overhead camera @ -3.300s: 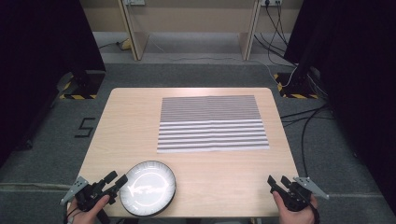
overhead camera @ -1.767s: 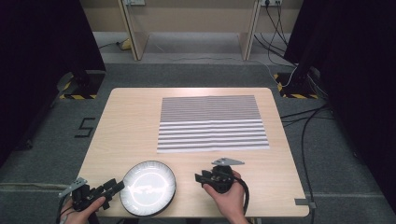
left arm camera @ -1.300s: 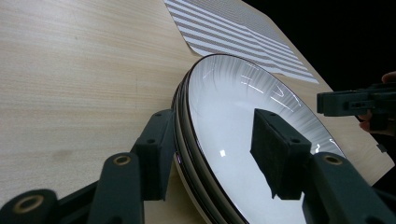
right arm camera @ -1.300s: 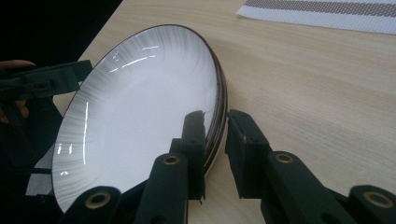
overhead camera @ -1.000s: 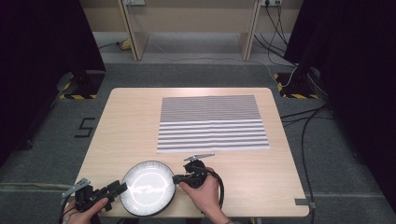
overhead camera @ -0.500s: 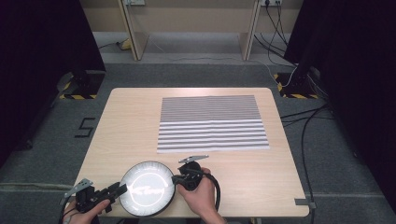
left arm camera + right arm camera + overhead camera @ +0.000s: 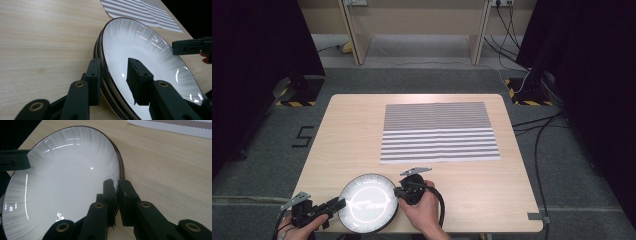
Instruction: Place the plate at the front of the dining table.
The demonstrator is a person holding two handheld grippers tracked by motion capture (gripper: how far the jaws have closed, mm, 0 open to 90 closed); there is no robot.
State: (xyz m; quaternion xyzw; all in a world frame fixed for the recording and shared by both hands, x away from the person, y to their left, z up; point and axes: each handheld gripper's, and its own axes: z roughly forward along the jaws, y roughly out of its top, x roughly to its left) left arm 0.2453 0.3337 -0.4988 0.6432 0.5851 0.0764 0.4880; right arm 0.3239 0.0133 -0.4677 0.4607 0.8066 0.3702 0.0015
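Observation:
A white plate (image 7: 368, 202) with a dark rim lies at the table's front edge, on top of more stacked plates whose rims show in the left gripper view. My left gripper (image 7: 339, 202) straddles the left rim. One jaw stands outside the stack and the other over the plate's (image 7: 150, 50) inner face. These jaws (image 7: 115, 75) have just been closing, and a gap still shows at the inner pad. My right gripper (image 7: 398, 192) is at the right rim, its jaws (image 7: 117, 185) shut on the edge of the plate (image 7: 62, 175).
A black-and-white striped cloth (image 7: 439, 132) lies flat across the far half of the wooden table (image 7: 492, 185). Bare wood lies on the right front and the left side. Cables trail over the grey floor at the right.
My right hand has come from the front right corner leftward to the plate's right rim and clamped it. The left gripper's jaws have narrowed around the left rim.

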